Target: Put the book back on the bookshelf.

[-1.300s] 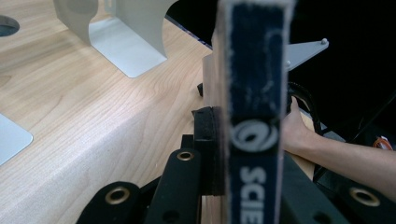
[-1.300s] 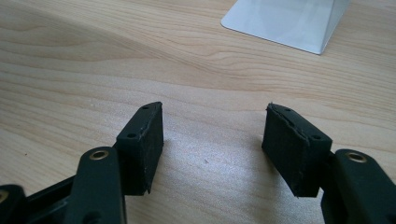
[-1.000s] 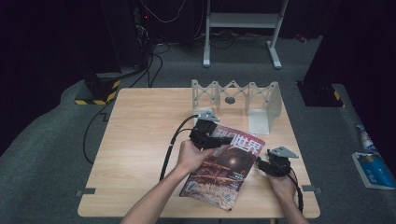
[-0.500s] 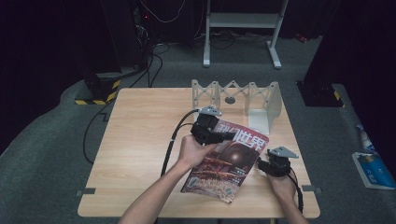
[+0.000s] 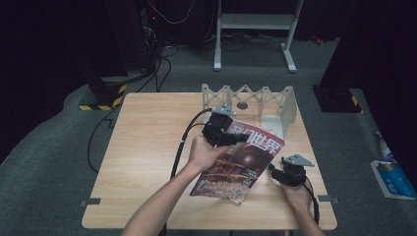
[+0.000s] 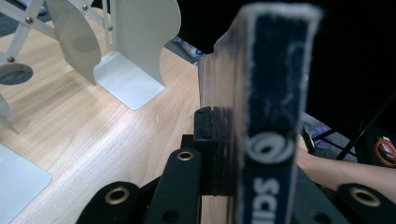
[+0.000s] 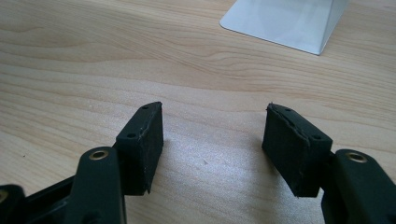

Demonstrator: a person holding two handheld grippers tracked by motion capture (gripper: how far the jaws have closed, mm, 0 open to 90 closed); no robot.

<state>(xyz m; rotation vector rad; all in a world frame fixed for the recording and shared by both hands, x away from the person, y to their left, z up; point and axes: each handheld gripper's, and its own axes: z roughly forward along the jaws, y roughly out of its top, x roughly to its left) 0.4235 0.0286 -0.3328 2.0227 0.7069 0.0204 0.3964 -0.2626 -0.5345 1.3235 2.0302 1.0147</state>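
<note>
One magazine (image 5: 241, 164) edge lifted higher than before, left gripper (image 5: 231, 139) clamping it

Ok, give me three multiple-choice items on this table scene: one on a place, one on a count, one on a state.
1. Where is the white folding rack?
A. at the table's far edge
B. on the floor
C. under the magazine

2. How many magazines are on the table?
A. one
B. three
C. five

3. How does the left gripper stand?
A. open over bare wood
B. shut on the magazine
C. lying unheld

Answers: 1 A, the rack stands along the far side. 2 A, a single red cover shows. 3 B, its fingers pinch the magazine's edge.
</note>
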